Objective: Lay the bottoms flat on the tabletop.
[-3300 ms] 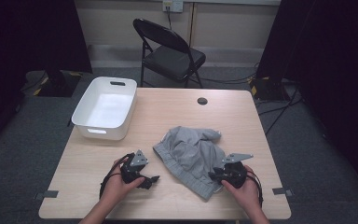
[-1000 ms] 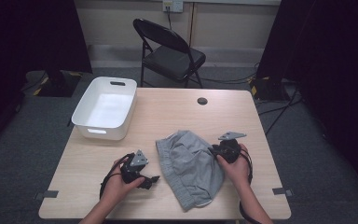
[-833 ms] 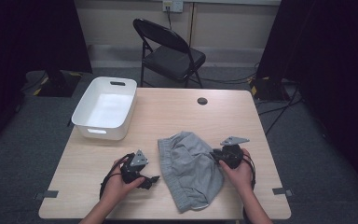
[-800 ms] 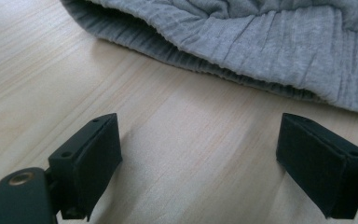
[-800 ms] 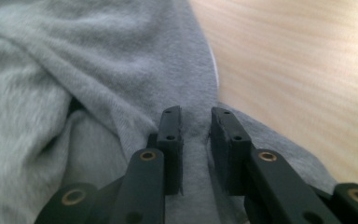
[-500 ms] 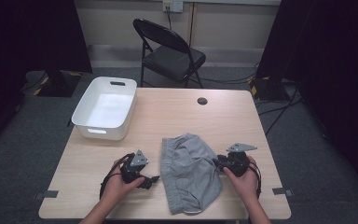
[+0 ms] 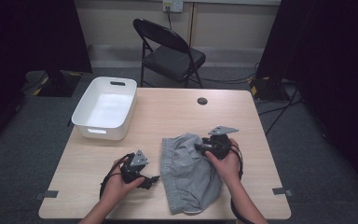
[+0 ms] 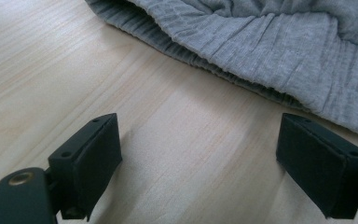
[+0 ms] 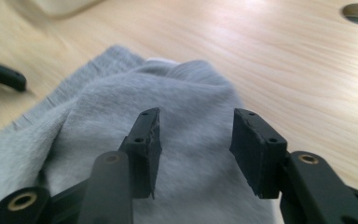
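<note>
A dim room with dark curtains is seen behind a pale wooden table; grey shorts lie near its front edge, judged soft, light and best taken at the ribbed waistband; left of the shorts the left gripper is held apart over bare wood; over the shorts the right gripper has just been opening, nothing pinched.

Your shorts lie on the table near you, bin at the far left, chair behind the table.
</note>
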A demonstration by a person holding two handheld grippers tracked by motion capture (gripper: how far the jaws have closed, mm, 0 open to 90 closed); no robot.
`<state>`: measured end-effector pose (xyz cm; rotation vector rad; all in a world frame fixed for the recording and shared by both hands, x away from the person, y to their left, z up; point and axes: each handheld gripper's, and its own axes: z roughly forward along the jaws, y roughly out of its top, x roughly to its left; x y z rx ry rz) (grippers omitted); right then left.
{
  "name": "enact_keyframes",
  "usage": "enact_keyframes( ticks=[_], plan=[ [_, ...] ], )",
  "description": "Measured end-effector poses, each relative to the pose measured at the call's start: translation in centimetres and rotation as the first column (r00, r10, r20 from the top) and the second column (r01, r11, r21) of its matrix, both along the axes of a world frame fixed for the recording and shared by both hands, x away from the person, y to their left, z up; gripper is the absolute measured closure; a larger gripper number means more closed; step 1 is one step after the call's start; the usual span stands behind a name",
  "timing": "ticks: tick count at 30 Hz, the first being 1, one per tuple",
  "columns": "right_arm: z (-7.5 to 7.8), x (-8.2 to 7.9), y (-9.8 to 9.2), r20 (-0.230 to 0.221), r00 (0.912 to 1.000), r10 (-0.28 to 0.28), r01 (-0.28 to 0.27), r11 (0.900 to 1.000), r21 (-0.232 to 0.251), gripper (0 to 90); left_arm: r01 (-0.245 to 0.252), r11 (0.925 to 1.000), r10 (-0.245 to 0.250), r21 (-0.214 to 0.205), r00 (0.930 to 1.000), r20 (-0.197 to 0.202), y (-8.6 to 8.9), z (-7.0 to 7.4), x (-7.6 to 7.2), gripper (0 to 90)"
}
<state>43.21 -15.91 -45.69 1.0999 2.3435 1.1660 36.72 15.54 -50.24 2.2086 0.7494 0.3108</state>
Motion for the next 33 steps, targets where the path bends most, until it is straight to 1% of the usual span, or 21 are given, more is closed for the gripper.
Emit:
enact_keyframes(
  ticks=[2,6,9,14,16,18,21,25,28,31,33],
  plan=[
    [-0.7,0.2,0.8,-0.01,0.9997,0.021,-0.021,0.9995,-0.023,56.0,0.0,1.0,0.0,0.0,1.0,0.0,0.0,0.0,0.0,13.2],
    [-2.1,0.3,1.3,-0.031,0.9991,0.028,-0.029,0.9983,-0.05,59.9,0.0,1.0,0.0,0.001,1.0,0.0,0.0,0.0,0.0,13.2],
    [-2.8,0.3,1.1,-0.041,0.9991,0.011,-0.013,0.9991,-0.04,67.8,0.0,1.0,0.0,0.0,1.0,0.0,0.0,0.0,0.0,13.2],
    [-3.1,0.4,0.7,-0.046,0.9989,-0.012,0.011,0.9996,-0.027,80.3,0.0,1.0,0.0,0.0,1.0,0.0,0.0,0.0,0.0,13.2],
    [-3.2,0.4,0.5,-0.047,0.9987,-0.021,0.02,0.9996,-0.02,81.4,0.0,1.0,0.0,0.001,1.0,0.0,0.0,0.0,0.0,13.2],
    [-3.2,0.5,0.4,-0.037,0.9989,-0.029,0.028,0.9993,-0.024,82.3,0.0,1.0,0.0,0.001,1.0,0.0,0.0,0.0,0.0,13.2],
    [-3.3,0.6,0.0,-0.031,0.9985,-0.046,0.045,0.9988,-0.017,83.3,0.0,1.0,0.0,0.001,1.0,0.001,0.0,0.0,0.0,13.2],
    [-3.2,0.8,-1.0,-0.025,0.996,-0.086,0.085,0.9961,-0.022,83.7,0.0,1.0,0.0,0.0,1.0,0.0,0.0,0.0,0.0,13.2],
    [-3.2,0.9,-2.0,-0.026,0.9923,-0.121,0.12,0.9924,-0.023,83.7,0.001,1.0,-0.001,0.001,1.0,0.001,0.0,0.0,0.0,13.2],
    [-3.2,0.9,-3.1,-0.009,0.9903,-0.139,0.138,0.9891,-0.051,83.1,0.001,1.0,-0.001,0.001,1.0,0.001,0.0,0.0,0.0,13.2],
    [-3.1,0.8,-3.8,-0.005,0.9881,-0.154,0.153,0.9865,-0.058,83.0,0.001,1.0,-0.001,0.001,1.0,0.001,0.0,0.0,0.0,13.2]
  ],
)
